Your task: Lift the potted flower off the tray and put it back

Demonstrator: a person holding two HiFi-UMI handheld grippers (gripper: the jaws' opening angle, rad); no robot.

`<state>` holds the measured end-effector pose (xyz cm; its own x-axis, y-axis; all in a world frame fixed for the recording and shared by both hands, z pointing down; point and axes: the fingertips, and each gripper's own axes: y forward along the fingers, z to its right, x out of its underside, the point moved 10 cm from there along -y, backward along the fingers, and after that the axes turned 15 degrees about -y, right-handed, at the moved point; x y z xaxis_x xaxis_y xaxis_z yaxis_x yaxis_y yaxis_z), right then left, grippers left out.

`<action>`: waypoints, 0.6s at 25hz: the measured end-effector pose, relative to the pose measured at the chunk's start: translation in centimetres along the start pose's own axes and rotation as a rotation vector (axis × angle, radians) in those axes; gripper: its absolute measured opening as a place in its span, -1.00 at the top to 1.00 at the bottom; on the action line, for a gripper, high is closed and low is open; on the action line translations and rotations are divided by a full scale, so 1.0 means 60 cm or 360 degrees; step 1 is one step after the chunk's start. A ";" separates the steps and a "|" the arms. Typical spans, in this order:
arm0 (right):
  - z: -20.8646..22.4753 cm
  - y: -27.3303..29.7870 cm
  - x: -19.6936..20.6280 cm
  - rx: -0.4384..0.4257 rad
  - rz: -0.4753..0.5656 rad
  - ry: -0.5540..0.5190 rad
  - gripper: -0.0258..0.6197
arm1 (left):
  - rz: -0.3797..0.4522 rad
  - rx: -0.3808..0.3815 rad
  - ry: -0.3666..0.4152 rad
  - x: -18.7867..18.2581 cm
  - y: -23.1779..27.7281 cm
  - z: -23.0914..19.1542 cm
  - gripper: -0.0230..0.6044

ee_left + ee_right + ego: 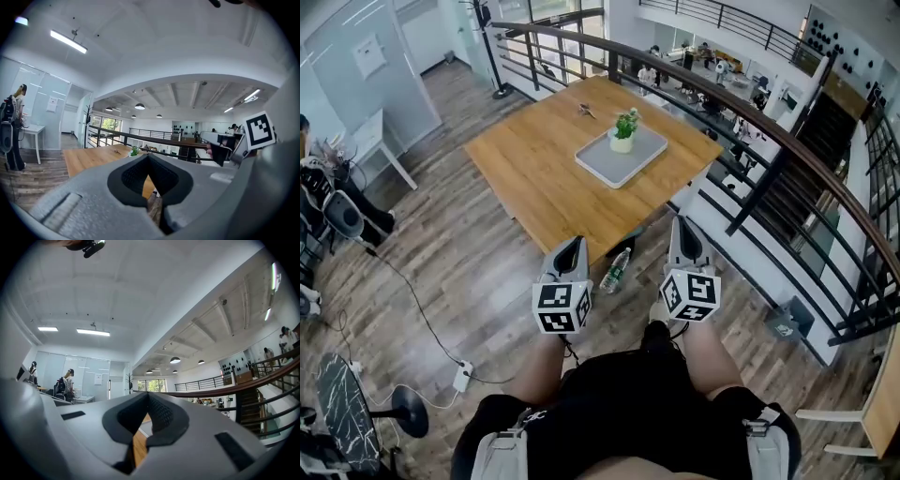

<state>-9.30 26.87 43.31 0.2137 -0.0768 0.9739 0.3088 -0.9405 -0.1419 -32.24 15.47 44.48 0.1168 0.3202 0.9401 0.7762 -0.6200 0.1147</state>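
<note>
A small potted flower (624, 129) with green leaves in a white pot stands on a grey tray (614, 167) near the far right side of a wooden table (534, 169). My left gripper (572, 246) and right gripper (682, 225) are held side by side close to the body, over the floor and short of the table's near corner. Both are shut with nothing between their jaws. In the left gripper view the left gripper (148, 157) points toward the table, and the flower (134, 151) shows small and far off. The right gripper (148, 394) points slightly upward.
A dark curved railing (750, 122) runs close along the table's right side. A plastic water bottle (615, 270) lies on the wooden floor by the table's near corner. A cable and power strip (461, 377) lie at the left. A white desk (370, 141) stands far left.
</note>
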 end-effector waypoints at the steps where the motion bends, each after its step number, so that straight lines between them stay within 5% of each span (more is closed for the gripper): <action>1: 0.002 0.010 0.003 -0.0001 0.0005 0.0001 0.93 | 0.0005 -0.0004 0.0003 -0.001 0.009 -0.003 0.88; 15: 0.124 0.320 0.092 -0.0132 0.0043 0.0020 0.93 | 0.0029 -0.0143 0.0005 -0.023 0.318 -0.025 0.88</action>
<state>4.72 10.83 44.66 0.2090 -0.1063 0.9721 0.2251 -0.9622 -0.1536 -18.50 2.11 45.85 0.1281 0.3062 0.9433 0.7153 -0.6874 0.1260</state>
